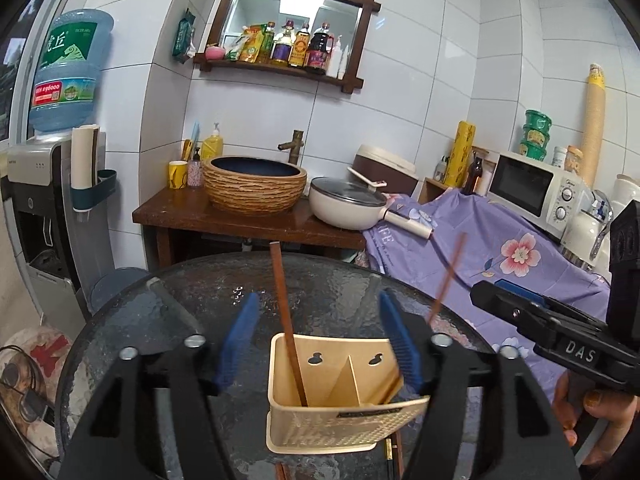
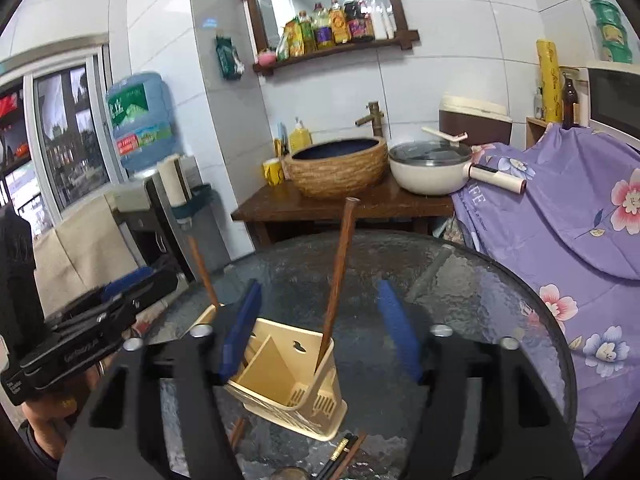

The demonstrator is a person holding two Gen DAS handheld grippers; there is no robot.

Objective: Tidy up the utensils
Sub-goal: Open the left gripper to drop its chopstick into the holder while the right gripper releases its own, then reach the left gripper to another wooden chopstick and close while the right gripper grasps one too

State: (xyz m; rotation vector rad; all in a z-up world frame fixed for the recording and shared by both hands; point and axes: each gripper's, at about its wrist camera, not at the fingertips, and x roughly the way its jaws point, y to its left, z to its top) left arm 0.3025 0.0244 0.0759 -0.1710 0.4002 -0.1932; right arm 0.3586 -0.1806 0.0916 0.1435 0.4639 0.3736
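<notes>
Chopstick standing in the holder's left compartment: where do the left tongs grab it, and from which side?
Take the bare upper shaft of the chopstick, above the rim of the holder; its lower end is sunk in the compartment. It stands nearly upright, so probably come in level from the near side, the open left tongs straddling it, one pad each side.

Loose chopsticks cut off by bottom edge.

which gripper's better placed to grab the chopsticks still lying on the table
Right, probably. The loose chopsticks lie just below and between the open right gripper. From the left gripper they sit mostly behind the beige holder.
</notes>
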